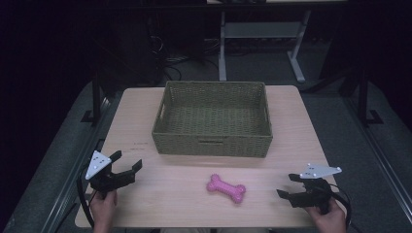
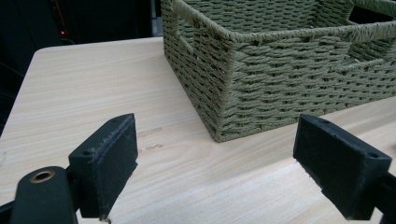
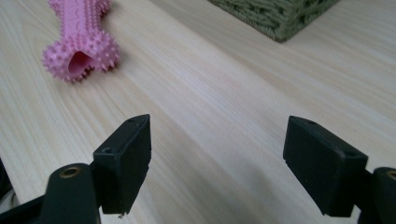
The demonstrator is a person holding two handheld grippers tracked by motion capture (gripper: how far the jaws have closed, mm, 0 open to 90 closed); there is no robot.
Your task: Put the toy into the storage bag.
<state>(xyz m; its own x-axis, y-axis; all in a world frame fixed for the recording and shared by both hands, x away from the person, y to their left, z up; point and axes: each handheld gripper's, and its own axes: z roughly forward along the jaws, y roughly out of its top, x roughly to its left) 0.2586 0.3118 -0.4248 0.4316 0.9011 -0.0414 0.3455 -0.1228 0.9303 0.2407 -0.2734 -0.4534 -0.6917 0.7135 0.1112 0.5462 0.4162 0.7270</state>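
A pink spiked bone-shaped chew toy (image 1: 226, 188) lies flat on the light wooden desk (image 1: 145, 126), in front of the woven green basket (image 1: 212, 145) and well apart from its near wall, roughly under the basket's middle as the high view shows it. The toy lies at a slight slant, its left end a little farther toward the basket than its right end. In the right gripper view the toy (image 3: 80, 43) shows a knobbed, hollow end facing the camera, with a corner of the basket (image 3: 275, 16) beyond it.

The basket stands on the far half of the desk, nothing visible inside it, with a slot handle in its near wall and one in each short side.

The left gripper (image 1: 127, 164) is held by a hand (image 1: 103, 208) near the desk's front left corner, to the left of the toy and well apart from it. Its fingers (image 2: 109, 158) stand wide with only bare desk between them, and they point toward the basket's near left corner (image 2: 219, 126).

The right gripper (image 1: 287, 186) is held by the other hand (image 1: 330, 216) near the front right corner of the desk, to the right of the toy and apart from it. Its fingers (image 3: 127, 156) are also spread wide, holding nothing, over bare wood.
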